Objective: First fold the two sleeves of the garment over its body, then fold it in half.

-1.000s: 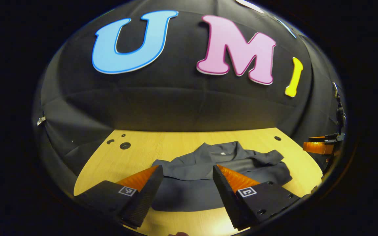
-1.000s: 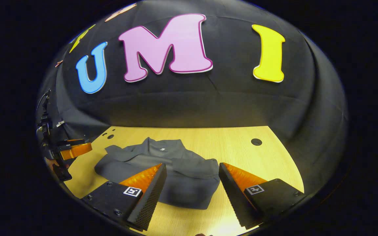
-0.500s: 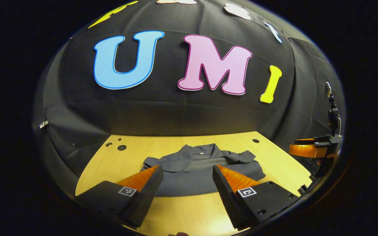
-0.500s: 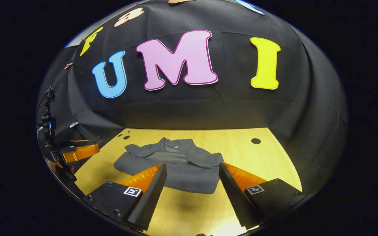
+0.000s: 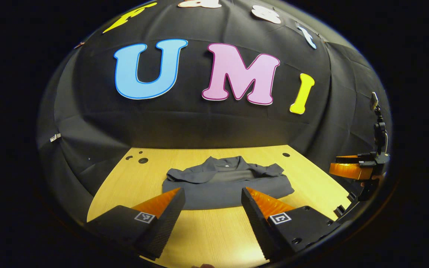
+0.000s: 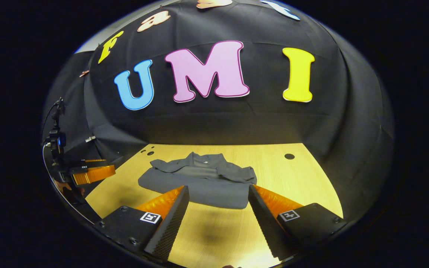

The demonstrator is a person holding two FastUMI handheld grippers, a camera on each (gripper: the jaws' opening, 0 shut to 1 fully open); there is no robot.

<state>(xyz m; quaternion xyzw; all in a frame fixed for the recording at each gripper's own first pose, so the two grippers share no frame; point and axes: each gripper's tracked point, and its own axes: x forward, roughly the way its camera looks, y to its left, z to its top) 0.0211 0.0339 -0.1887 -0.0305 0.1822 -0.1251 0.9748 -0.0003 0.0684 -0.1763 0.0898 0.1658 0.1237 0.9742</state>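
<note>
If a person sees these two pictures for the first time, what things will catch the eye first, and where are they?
First comes the dark grey garment, lying folded in a compact shape with its collar toward the back, in the middle of the light wooden table. Next come the two open grippers: the left gripper and the right gripper, each held above the near part of the table, short of the garment and holding nothing.

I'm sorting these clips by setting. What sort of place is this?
Most likely a recording booth, not a home: black cloth wall behind a light wooden table with drilled holes, one dark garment laid on it, and the left gripper and right gripper open above it.
</note>
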